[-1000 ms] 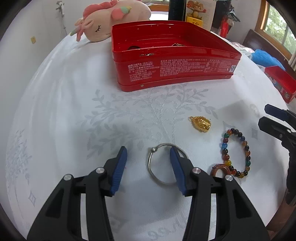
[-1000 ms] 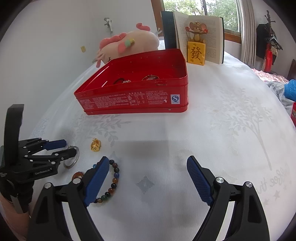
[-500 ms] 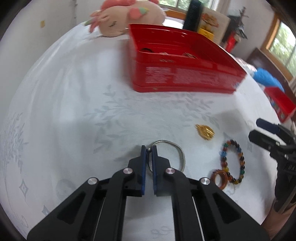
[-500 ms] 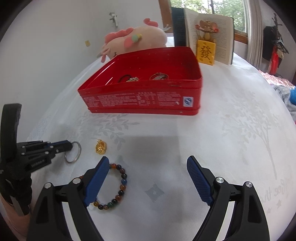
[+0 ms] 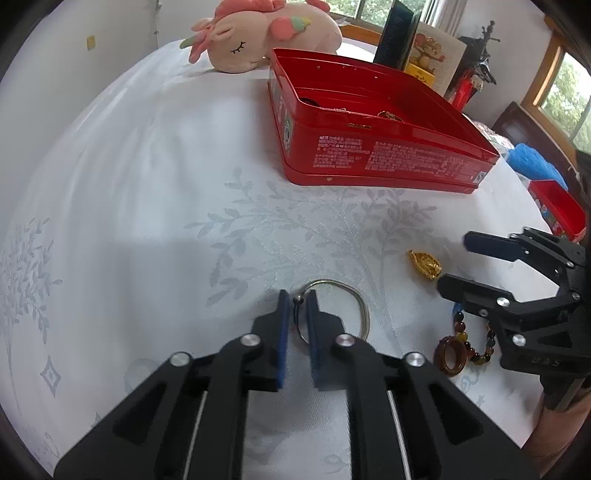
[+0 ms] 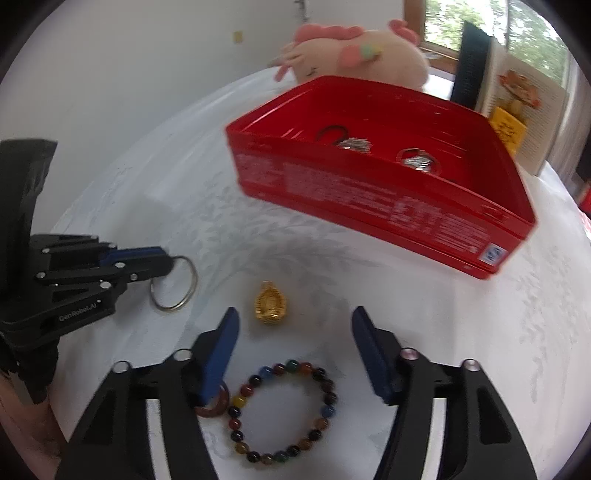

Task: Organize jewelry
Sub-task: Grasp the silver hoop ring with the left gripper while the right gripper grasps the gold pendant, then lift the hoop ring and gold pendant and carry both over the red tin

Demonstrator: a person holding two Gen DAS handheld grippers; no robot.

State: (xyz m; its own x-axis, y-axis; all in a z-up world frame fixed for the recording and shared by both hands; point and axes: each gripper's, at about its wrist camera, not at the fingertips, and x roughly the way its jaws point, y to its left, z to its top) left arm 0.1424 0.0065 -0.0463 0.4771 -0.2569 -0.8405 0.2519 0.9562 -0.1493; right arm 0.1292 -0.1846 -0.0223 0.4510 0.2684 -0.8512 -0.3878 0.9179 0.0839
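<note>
My left gripper (image 5: 296,300) is shut on the left edge of a silver bangle (image 5: 354,295), which lies low over the white cloth; the bangle also shows in the right wrist view (image 6: 192,280). My right gripper (image 6: 293,323) is open and empty, its fingers on either side of a gold pendant (image 6: 270,302) and above a multicoloured bead bracelet (image 6: 280,410). A brown ring (image 5: 450,355) lies beside the bracelet. The red tin (image 6: 369,192) stands behind, with several jewelry pieces inside.
A pink plush toy (image 5: 266,29) and an open book (image 6: 517,92) stand behind the tin. A second red box (image 5: 557,206) and blue cloth (image 5: 532,166) lie at the far right. The table's front edge is near both grippers.
My left gripper closed on the silver bangle's edge. My right gripper moved forward and left, over the bead bracelet toward the gold pendant, and narrowed somewhat.
</note>
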